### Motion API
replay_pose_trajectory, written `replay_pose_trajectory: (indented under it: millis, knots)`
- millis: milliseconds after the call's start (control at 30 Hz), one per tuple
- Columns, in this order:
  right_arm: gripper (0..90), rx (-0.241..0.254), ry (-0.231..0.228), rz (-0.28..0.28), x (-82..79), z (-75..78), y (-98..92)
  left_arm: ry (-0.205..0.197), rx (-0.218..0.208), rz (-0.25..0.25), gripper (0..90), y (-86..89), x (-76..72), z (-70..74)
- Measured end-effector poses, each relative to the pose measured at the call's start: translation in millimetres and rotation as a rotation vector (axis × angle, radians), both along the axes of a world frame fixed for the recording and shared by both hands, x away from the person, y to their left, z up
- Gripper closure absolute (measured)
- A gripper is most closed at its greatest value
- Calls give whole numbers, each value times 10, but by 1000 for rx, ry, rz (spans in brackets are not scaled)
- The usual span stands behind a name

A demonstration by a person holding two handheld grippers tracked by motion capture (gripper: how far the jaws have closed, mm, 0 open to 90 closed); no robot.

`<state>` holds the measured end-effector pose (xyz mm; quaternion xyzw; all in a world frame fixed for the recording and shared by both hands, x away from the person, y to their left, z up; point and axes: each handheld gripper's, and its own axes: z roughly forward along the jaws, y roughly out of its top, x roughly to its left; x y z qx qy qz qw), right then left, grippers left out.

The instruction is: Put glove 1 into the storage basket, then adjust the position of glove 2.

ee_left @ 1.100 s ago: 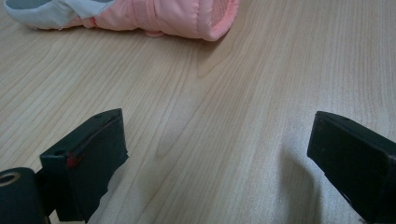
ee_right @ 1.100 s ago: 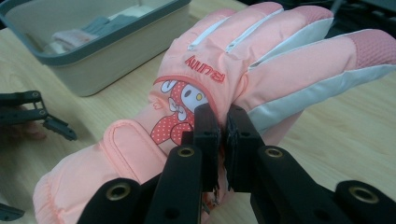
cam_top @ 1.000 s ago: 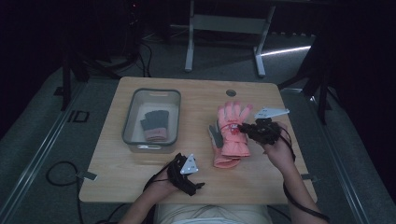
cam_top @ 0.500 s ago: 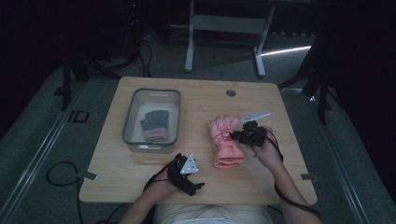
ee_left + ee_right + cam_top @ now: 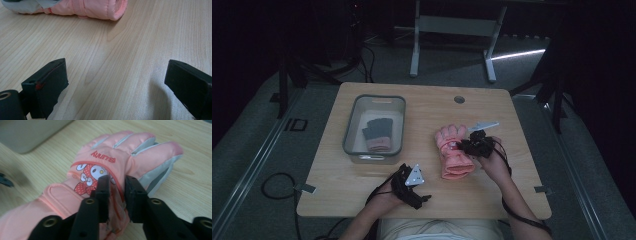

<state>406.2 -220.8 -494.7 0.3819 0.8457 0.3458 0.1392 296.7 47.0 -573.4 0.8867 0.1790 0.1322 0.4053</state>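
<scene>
A pink padded glove [image 5: 454, 152] with a cartoon print lies flat on the wooden table [image 5: 422, 105], fingers pointing away from the person. My right gripper [image 5: 461, 146] rests on its back. In the right gripper view its jaws [image 5: 117, 183] have just been opening, and a raised fold of the glove [image 5: 125, 152] still fills the narrow gap and touches both pads. My left gripper [image 5: 407, 173] lies on the table near the front edge. Its jaws [image 5: 115, 75] stand wide open over bare wood, and the glove's cuff [image 5: 100, 8] lies a little ahead of them.
A clear plastic bin [image 5: 374, 98] stands at the table's left. In it lies a dark grey glove [image 5: 379, 129] with a pink cuff. A round cable hole [image 5: 459, 99] sits near the far edge. Cables trail from both grippers toward the person.
My right gripper has come down and toward the person with the pink glove, which now lies flat on the table. Its jaws stand slightly wider. The left gripper has stayed put.
</scene>
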Motion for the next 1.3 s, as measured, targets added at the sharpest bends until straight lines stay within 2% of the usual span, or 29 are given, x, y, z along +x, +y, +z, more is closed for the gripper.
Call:
replay_pose_trajectory:
  millis: [67,233,267,300,467,567,633,700,800,867,933,967,1000,1067,1133,1167,1200,1300]
  knots:
    - [678,21,-2,-6,-14,52,-30,0,3,-2,42,0,-1,-1]
    - [570,38,-15,-10,-62,127,-60,4,4,-5,42,0,-1,6]
    - [471,48,-28,-10,-91,168,-88,12,-4,-2,42,-2,-1,10]
    - [420,58,-36,-8,-100,178,-102,18,-11,1,42,-1,3,16]
    - [261,120,-32,5,-135,222,-185,13,-15,11,42,6,8,43]
    - [201,137,-29,12,-142,239,-220,4,-13,25,43,-7,6,79]
    - [190,140,-31,18,-149,247,-230,9,-12,32,43,-13,10,101]
    - [179,105,-55,27,-164,263,-242,18,-21,46,46,-11,20,133]
    - [149,98,-72,41,-176,292,-266,27,-75,63,49,-4,38,221]
    - [140,78,-110,51,-196,334,-282,39,-116,74,54,-10,54,324]
    - [129,59,-164,54,-215,369,-289,44,-133,66,60,-32,58,408]
    - [127,66,-187,62,-225,389,-292,44,-135,63,61,-52,59,450]
    - [127,66,-187,62,-225,389,-292,44,-135,63,61,-52,59,450]
    - [127,86,-196,65,-233,425,-298,35,-111,64,61,-127,72,583]
    - [130,95,-194,69,-238,435,-295,28,-99,71,61,-153,83,625]
    - [136,139,-172,85,-257,459,-286,34,-80,75,61,-199,111,695]
    - [135,150,-169,87,-263,464,-283,37,-73,85,61,-223,134,729]
    - [108,165,-162,82,-284,477,-238,45,-84,91,69,-276,228,820]
